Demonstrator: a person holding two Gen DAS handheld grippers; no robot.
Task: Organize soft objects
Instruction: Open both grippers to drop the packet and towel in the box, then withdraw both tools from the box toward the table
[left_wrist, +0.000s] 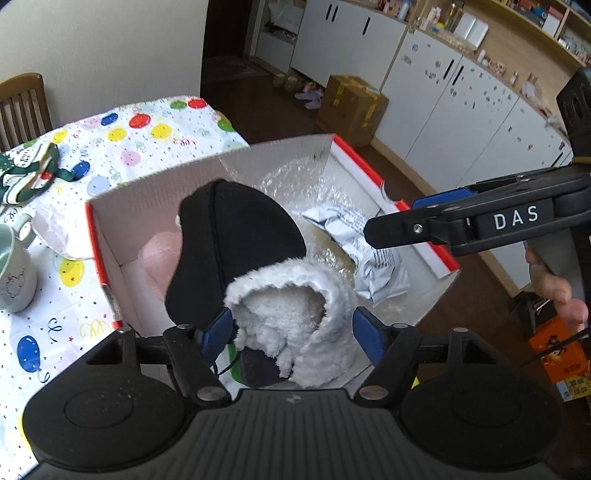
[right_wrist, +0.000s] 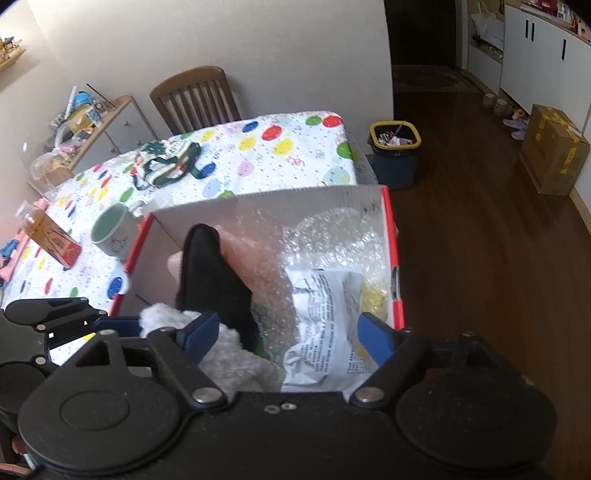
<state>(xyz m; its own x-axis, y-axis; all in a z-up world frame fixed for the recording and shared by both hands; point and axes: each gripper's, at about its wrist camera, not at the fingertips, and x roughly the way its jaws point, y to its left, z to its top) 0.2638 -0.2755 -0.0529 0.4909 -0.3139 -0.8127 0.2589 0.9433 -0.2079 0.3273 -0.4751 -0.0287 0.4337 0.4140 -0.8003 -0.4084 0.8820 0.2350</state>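
A black slipper with white fleece lining (left_wrist: 258, 280) sits between the fingers of my left gripper (left_wrist: 291, 328), over the open red-edged cardboard box (left_wrist: 99, 243). The jaws stand wide, against the fleece on both sides; whether they grip it I cannot tell. The box holds bubble wrap (left_wrist: 295, 184), a pink soft item (left_wrist: 159, 258) and a grey printed plastic bag (left_wrist: 369, 251). My right gripper (right_wrist: 288, 332) is open and empty above the bag (right_wrist: 325, 325), beside the slipper (right_wrist: 214, 280). It also shows in the left wrist view (left_wrist: 391, 221), over the box's right side.
The box (right_wrist: 391, 258) stands at the edge of a table with a balloon-print cloth (right_wrist: 280, 147). On it are a mug (right_wrist: 114, 232), a green and white fabric item (right_wrist: 166, 162) and an orange carton (right_wrist: 51, 236). A bin (right_wrist: 395, 155) and a carton (right_wrist: 554, 155) stand on the floor.
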